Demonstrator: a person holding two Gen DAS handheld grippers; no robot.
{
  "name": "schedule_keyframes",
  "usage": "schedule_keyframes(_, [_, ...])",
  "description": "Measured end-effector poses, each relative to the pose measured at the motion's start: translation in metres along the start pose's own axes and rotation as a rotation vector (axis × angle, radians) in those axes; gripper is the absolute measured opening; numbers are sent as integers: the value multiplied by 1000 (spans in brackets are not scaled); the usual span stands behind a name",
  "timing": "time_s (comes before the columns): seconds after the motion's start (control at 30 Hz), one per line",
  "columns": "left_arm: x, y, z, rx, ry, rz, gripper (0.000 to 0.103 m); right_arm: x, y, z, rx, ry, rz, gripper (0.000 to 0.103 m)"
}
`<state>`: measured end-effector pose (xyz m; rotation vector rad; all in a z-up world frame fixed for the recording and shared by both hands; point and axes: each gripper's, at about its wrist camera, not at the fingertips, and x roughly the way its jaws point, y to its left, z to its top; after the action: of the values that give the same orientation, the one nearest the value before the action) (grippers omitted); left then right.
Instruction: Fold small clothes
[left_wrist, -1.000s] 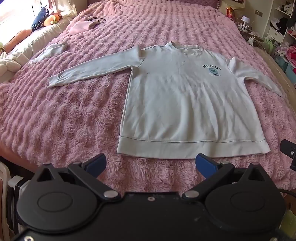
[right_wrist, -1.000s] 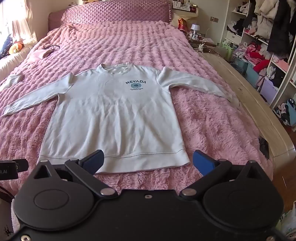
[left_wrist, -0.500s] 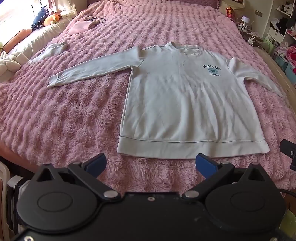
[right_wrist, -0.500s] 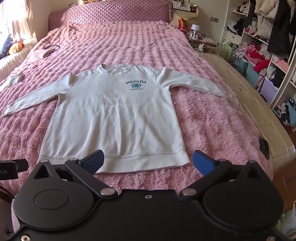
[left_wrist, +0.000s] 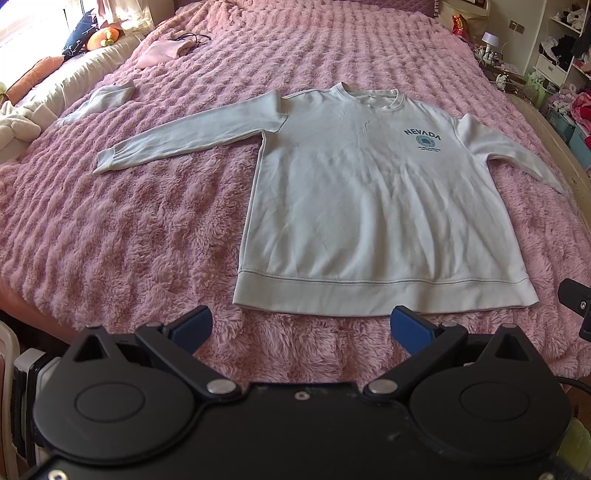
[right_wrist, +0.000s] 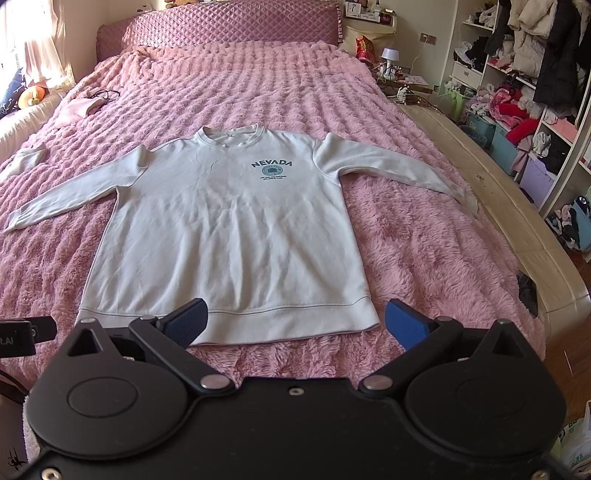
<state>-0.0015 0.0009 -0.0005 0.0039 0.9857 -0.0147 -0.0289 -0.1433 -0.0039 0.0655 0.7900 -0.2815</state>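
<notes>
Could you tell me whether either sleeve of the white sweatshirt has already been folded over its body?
No, the white sweatshirt lies flat on the pink bedspread with both sleeves stretched out sideways.

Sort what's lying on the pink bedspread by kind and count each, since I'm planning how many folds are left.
White long-sleeved sweatshirt, spread flat: 1
Small white garment, far left: 1
Small pink garment near the head of the bed: 1
Black cable by the pink garment: 1
Total: 4
Both the left claw and right claw are open, holding nothing.
</notes>
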Motion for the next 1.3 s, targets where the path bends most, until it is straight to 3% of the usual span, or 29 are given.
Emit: schedule_keyframes(1.3, [1,1,2,9,4,-3,103,0,1,0,1,-1,1,103])
